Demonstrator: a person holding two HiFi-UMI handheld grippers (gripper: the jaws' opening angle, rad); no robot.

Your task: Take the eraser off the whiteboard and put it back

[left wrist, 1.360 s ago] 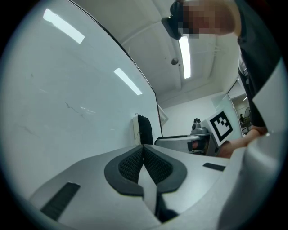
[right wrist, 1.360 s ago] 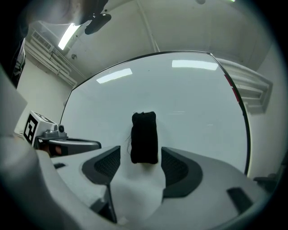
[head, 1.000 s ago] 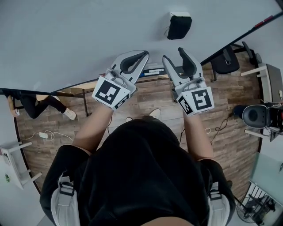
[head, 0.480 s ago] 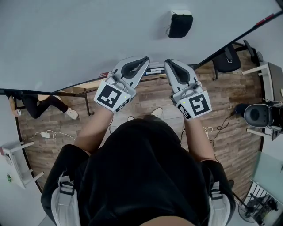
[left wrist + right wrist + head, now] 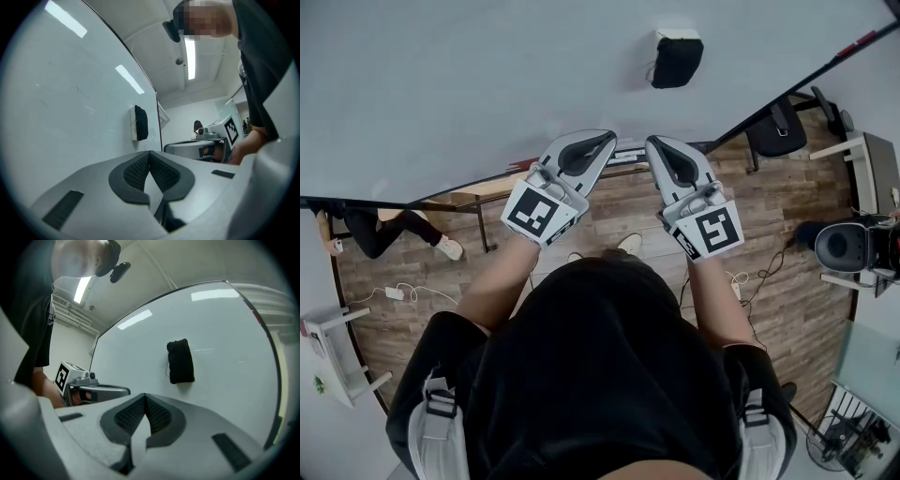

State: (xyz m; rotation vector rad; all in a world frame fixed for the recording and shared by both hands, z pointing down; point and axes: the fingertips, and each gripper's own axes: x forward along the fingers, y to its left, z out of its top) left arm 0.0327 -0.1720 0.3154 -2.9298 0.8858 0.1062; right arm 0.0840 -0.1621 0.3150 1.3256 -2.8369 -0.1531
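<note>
On smooth whiteboard (image 5: 487,75), blocky black eraser (image 5: 677,58)

Eraser (image 5: 678,58) on whiteboard (image 5: 469,84), left gripper (image 5: 602,141) and right gripper (image 5: 657,144) side by side below it, apart.

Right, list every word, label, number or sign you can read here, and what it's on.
No readable text anywhere.
On the left marker cube: a coded square pattern, no words.
On the right marker cube: likewise.
On the whiteboard: nothing written.
On the eraser: no label shows.
</note>
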